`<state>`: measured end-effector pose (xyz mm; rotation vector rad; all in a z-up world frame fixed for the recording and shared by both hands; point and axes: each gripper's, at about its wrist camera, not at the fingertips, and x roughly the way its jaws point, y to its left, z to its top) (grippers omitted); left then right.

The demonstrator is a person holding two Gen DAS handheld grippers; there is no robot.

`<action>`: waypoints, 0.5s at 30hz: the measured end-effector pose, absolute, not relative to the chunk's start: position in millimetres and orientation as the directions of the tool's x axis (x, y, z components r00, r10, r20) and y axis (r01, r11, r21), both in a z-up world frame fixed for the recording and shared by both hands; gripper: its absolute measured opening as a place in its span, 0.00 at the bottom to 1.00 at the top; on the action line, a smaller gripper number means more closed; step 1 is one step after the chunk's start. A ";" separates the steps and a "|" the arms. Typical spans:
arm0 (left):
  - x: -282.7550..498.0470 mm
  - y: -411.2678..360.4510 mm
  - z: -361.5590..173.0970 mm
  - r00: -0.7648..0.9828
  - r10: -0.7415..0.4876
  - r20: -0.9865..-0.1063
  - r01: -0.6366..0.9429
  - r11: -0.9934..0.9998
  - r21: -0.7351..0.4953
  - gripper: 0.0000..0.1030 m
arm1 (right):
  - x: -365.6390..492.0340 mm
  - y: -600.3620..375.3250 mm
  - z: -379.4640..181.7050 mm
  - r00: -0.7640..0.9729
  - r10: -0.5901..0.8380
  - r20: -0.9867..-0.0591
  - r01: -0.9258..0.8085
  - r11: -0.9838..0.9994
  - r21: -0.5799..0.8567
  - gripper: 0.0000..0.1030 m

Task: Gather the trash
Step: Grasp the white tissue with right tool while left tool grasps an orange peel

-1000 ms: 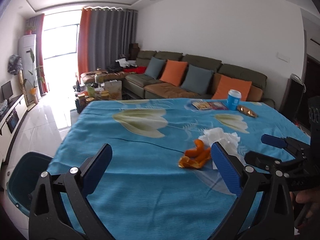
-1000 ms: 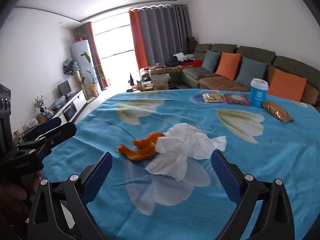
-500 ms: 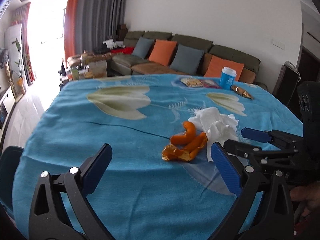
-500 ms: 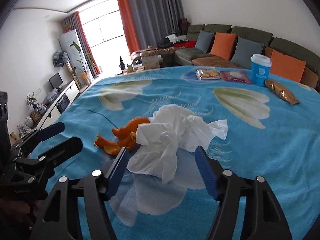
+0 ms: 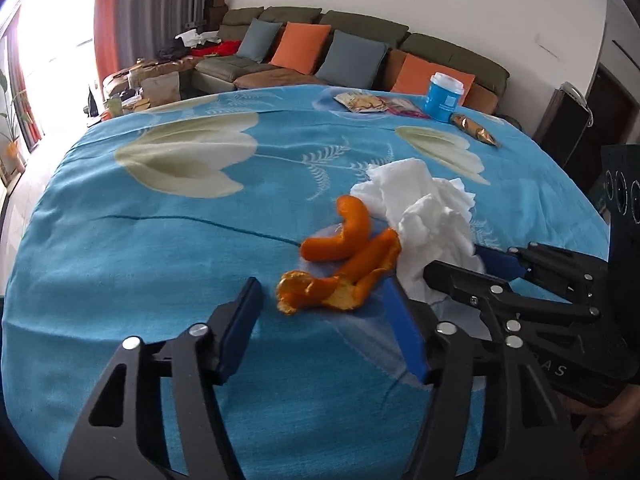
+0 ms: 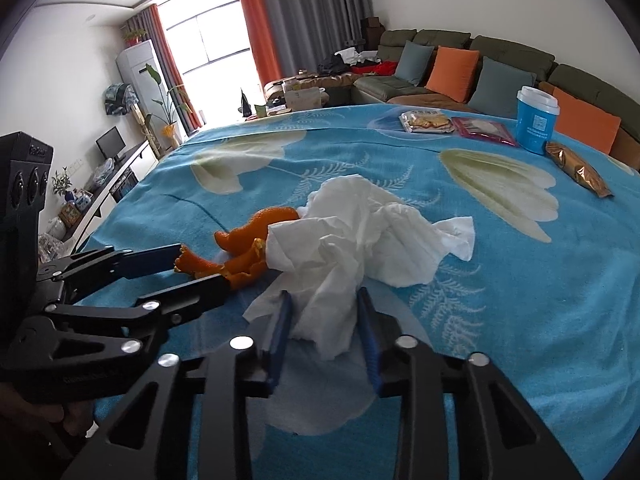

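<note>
Orange peel (image 5: 344, 264) lies on the blue flowered tablecloth (image 5: 160, 260), touching a crumpled white tissue (image 5: 424, 216) to its right. My left gripper (image 5: 324, 300) is open, its jaws on either side of the peel's near end, low over the cloth. My right gripper (image 6: 324, 312) is open but narrowed, its jaws straddling the near tail of the tissue (image 6: 360, 240). The peel (image 6: 244, 248) shows left of the tissue in the right wrist view, with the left gripper's fingers (image 6: 168, 258) around it.
At the far side of the table stand a blue cup with a white lid (image 6: 534, 124), a gold snack packet (image 6: 580, 168) and two flat snack packs (image 6: 428, 120). A sofa with orange and grey cushions (image 5: 304, 48) lies behind.
Both grippers moved forward and down onto the trash. The left jaws narrowed around the peel; the right jaws closed in around the tissue's tail.
</note>
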<state>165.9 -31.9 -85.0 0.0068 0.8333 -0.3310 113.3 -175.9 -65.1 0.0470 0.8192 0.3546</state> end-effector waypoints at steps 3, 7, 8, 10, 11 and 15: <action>168.6 -31.1 -86.2 0.614 -0.297 -0.731 0.291 0.946 -0.140 0.46 | 111.4 -176.2 -65.1 0.623 0.343 -0.703 -0.297 0.935 0.192 0.10; 170.6 -26.3 -87.0 0.606 -0.334 -0.722 0.297 0.937 -0.185 0.24 | 106.7 -178.9 -62.7 0.627 0.352 -0.695 -0.297 0.933 0.205 0.08; 171.0 -24.8 -87.7 0.603 -0.339 -0.722 0.292 0.936 -0.196 0.24 | 105.0 -180.4 -61.2 0.631 0.352 -0.691 -0.294 0.933 0.206 0.07; 169.7 -24.6 -86.3 0.605 -0.349 -0.716 0.300 0.933 -0.201 0.22 | 102.8 -183.7 -57.0 0.641 0.356 -0.680 -0.291 0.932 0.213 0.07; 169.5 -25.2 -86.0 0.607 -0.351 -0.713 0.299 0.932 -0.204 0.21 | 102.6 -184.7 -55.4 0.646 0.356 -0.675 -0.291 0.933 0.214 0.07; 163.3 -22.2 -81.2 0.620 -0.372 -0.690 0.303 0.926 -0.226 0.18 | 96.2 -189.0 -43.8 0.673 0.361 -0.645 -0.292 0.932 0.217 0.07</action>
